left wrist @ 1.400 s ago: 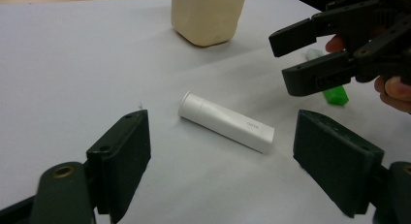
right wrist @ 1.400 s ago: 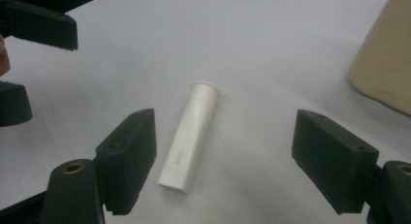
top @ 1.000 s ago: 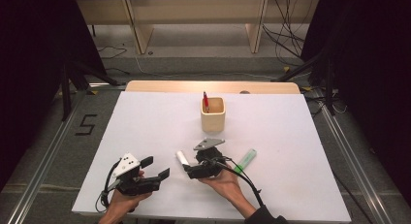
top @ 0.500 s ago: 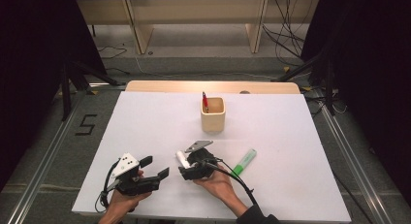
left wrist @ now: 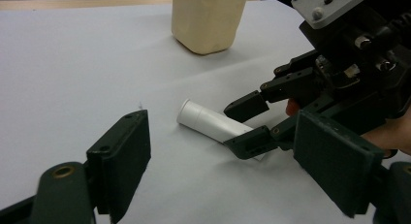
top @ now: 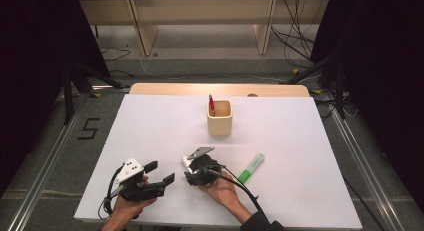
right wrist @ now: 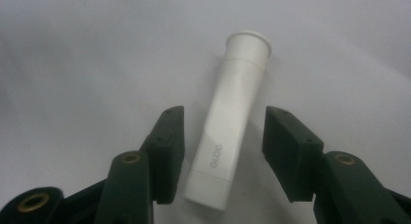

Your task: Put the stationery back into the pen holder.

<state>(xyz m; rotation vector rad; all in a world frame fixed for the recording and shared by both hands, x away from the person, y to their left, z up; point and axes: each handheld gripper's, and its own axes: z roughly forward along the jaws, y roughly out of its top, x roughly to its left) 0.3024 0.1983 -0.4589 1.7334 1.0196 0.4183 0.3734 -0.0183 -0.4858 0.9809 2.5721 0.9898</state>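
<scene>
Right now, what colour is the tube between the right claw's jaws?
White; the tube shows best in the right gripper view.

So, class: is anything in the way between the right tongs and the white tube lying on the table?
Nothing visible. The white plastic tube lies flat on the white table between the jaws of the right tongs, which have just been closing, with a gap left on each side.

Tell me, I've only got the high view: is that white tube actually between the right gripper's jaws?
Observer: Yes. In the right gripper view the white tube lies flat between the jaws of the right gripper, which have just been closing; a gap remains on each side.
Operator: Which end points away from it?
Observer: The flared end.
Operator: And the left gripper?
Observer: The left gripper is open, with nothing between its jaws.
</scene>
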